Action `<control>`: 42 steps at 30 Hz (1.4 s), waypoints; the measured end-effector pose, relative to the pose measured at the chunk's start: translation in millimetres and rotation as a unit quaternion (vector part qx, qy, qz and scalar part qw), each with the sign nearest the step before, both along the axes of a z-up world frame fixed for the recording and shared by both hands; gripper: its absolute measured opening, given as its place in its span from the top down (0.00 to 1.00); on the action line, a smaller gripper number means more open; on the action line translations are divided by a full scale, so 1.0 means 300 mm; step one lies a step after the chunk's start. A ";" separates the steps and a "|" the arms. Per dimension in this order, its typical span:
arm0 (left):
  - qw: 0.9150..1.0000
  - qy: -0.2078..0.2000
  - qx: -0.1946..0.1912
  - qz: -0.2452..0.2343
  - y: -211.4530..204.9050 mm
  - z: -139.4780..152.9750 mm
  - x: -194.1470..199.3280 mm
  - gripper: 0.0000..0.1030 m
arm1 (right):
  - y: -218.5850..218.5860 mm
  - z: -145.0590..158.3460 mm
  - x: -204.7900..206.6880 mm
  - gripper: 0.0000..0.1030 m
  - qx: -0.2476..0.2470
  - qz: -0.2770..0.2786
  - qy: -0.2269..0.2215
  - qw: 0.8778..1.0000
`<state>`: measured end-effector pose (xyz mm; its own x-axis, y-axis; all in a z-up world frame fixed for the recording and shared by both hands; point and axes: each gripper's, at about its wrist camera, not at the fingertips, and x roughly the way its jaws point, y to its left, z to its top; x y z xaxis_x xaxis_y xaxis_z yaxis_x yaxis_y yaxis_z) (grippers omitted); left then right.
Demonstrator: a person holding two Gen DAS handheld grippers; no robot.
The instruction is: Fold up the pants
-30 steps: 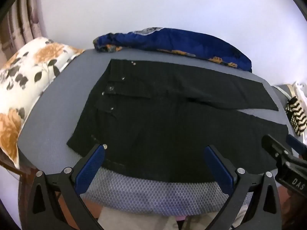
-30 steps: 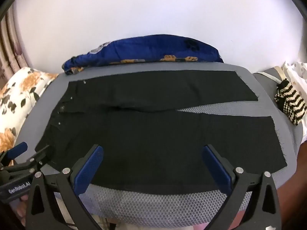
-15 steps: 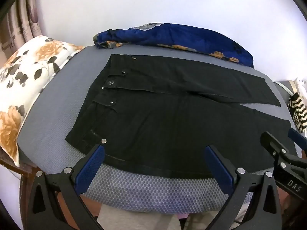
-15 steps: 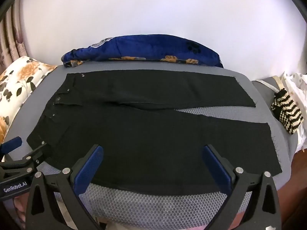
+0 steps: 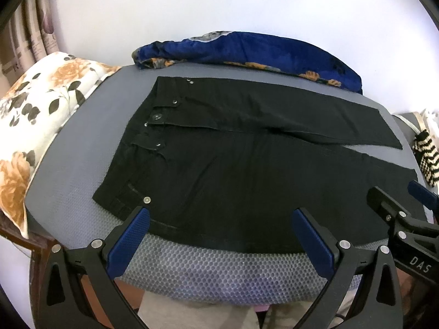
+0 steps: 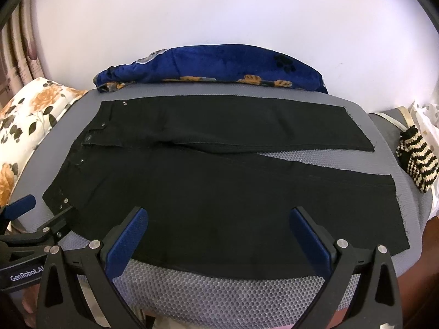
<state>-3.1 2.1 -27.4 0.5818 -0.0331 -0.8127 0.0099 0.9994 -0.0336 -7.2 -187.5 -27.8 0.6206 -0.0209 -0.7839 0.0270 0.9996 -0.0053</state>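
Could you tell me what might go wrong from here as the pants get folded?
The black pants near edge lies at the grey mat's front lip, so a pull toward the person could drag them off. The blue floral blanket sits close behind the far leg and could be caught in a fold. Both the left gripper and right gripper are open, holding nothing.

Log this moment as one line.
pants: flat, unfolded | left claw: open, empty | right claw: open, empty

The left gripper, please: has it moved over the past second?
Yes: the left gripper has drawn back from the blue blanket; more grey mat shows below the black pants.
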 end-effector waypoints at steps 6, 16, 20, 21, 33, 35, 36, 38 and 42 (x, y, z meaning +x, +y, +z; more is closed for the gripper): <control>1.000 -0.002 0.009 0.001 -0.007 0.003 0.009 0.00 | 0.009 0.000 0.011 0.01 -0.004 -0.001 0.005 1.000; 1.000 0.005 0.001 0.008 0.009 -0.006 0.033 0.00 | 0.009 -0.006 0.023 0.01 -0.006 -0.007 0.016 1.000; 1.000 0.008 0.005 0.012 0.008 -0.010 0.039 0.00 | 0.008 -0.005 0.027 0.01 -0.010 -0.011 0.017 1.000; 1.000 0.007 0.007 0.013 0.007 -0.009 0.042 0.00 | 0.008 -0.004 0.029 0.01 -0.010 -0.010 0.016 1.000; 1.000 0.006 0.013 0.013 0.006 -0.011 0.058 0.00 | -0.002 -0.008 0.050 0.01 -0.019 -0.015 0.025 0.999; 1.000 0.004 0.016 0.011 0.002 -0.013 0.060 0.00 | -0.004 -0.011 0.055 0.01 -0.020 -0.016 0.027 0.999; 1.000 0.006 0.015 0.010 0.002 -0.016 0.066 0.00 | -0.006 -0.012 0.059 0.01 -0.019 -0.016 0.027 0.999; 1.000 0.008 0.014 0.008 0.001 -0.019 0.075 0.00 | -0.010 -0.014 0.065 0.01 -0.018 -0.017 0.029 0.999; 1.000 0.009 0.012 0.011 0.009 -0.021 0.088 0.00 | -0.010 -0.011 0.070 0.01 -0.021 -0.017 0.028 0.999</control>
